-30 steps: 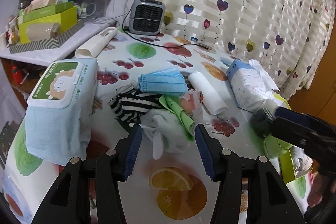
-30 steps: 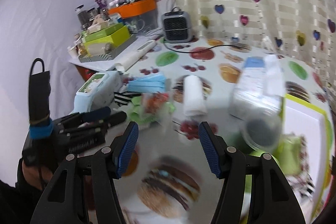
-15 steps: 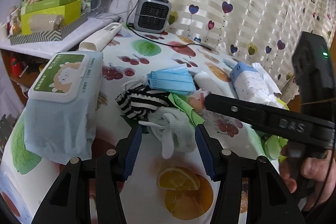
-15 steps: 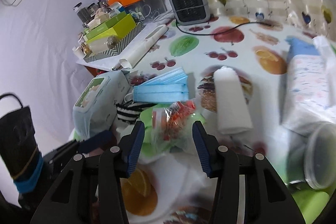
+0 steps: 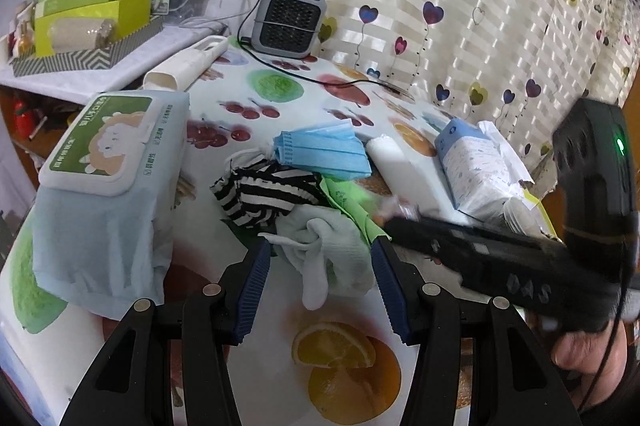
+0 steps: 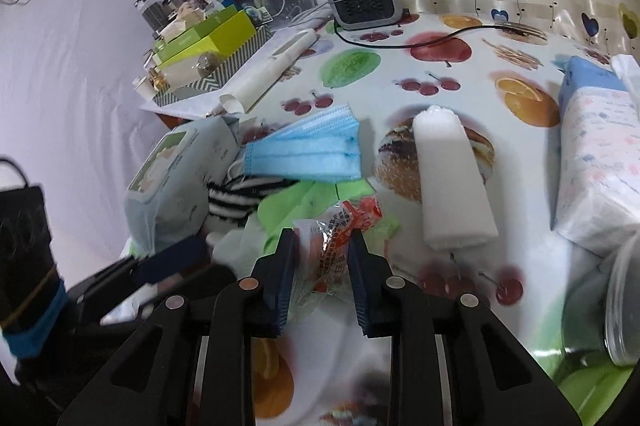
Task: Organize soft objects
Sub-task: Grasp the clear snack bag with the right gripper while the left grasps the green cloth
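The heap of soft things sits mid-table and much of it is buried: the green cloth shows only as folds under the crinkly snack packet, and the striped cloth is half covered by the blue face masks. From the left wrist the snack packet is only a blur behind the right tongs' black body, and the clear jar at the right edge of the right view is cut off and smeared. The right tongs have narrowed markedly from half a second ago and now bracket the snack packet, pads against or just beside its wrapper; whether they truly pinch it cannot be told. The left tongs remain wide apart and hold nothing, straddling the white glove, which lies at the near edge of the heap as before. The white roll lies apart to the right on the burger print, beside the tissue pack; the wet-wipes pack stands left of the heap.
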Motion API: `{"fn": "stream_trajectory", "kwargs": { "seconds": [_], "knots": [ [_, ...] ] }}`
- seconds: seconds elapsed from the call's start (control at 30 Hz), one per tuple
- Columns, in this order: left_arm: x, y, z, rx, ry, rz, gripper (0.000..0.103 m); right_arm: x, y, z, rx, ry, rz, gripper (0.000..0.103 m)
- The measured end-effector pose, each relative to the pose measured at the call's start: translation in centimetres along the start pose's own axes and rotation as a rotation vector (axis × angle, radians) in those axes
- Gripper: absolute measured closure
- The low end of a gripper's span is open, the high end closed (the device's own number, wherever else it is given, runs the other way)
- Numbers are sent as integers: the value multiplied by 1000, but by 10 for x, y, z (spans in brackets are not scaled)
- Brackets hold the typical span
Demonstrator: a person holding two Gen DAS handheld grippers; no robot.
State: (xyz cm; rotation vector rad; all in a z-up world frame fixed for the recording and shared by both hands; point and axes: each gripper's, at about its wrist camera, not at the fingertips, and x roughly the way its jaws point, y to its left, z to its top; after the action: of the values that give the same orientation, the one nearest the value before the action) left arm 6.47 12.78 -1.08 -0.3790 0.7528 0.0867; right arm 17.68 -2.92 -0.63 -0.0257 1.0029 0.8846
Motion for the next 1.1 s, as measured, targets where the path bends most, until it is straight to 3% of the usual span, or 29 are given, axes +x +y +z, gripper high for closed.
{"fn": "stream_trajectory", "kwargs": {
  "seconds": [0.2,0.63,0.93,1.1],
  "knots": [
    [4,0,3,-5,3,7,51,-9,-6,-22,14,36,-7,76],
    [11,-25,29,81,-39,-6,51,-83,-9,-26,29,-137,-32,76],
    [43,-45,30,203,4,11,51,-98,-15,-28,41,-171,-23,76],
    [71,-50,25,238,88,43,51,-104,-17,-28,49,-186,-11,76]
  ]
}}
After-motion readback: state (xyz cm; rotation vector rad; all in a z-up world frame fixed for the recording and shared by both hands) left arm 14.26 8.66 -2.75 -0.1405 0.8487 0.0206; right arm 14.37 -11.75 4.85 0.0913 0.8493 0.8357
